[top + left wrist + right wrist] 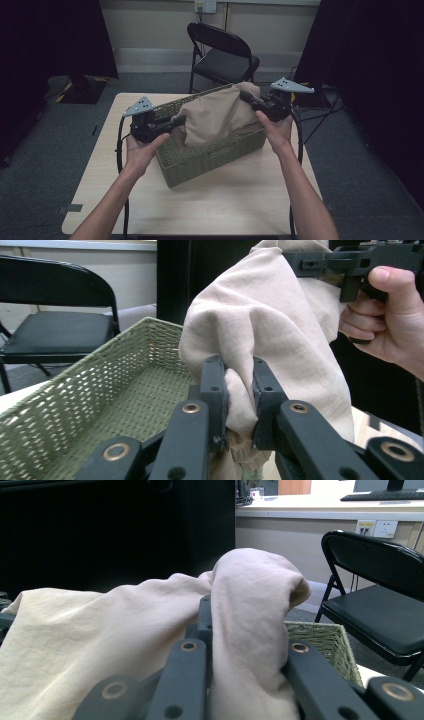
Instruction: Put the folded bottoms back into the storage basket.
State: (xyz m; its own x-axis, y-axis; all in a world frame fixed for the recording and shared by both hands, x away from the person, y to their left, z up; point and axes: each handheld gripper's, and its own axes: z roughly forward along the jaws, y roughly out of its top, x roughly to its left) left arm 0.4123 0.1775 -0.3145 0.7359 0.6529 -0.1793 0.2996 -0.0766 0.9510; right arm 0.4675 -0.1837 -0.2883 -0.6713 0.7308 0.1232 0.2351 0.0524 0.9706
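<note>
A light wooden bench [235, 200] is seen from above, and a green woven basket [200, 160] is set on it slantwise, its long axis running from the near left towards the far right corner of the bench. A black folding chair [222, 55] is placed on the floor beyond the far edge.

A beige cloth [217, 117] is held stretched above the basket, along the same slant as the basket's long axis, with its lower part hanging into the basket.

The left hand-held gripper [239, 390] is clamped on a bunched fold at the cloth's near left end, just over the basket's left rim; the fabric is seen pinched between its two black jaws. The right hand-held gripper [242, 630] is clamped on the opposite end, which is draped over and between its jaws above the basket's far right end and is held somewhat higher.

The cloth thus lies between the two grippers, equally within reach of both hands. The coming move is judged to depend on keeping that span taut along the basket's length.
</note>
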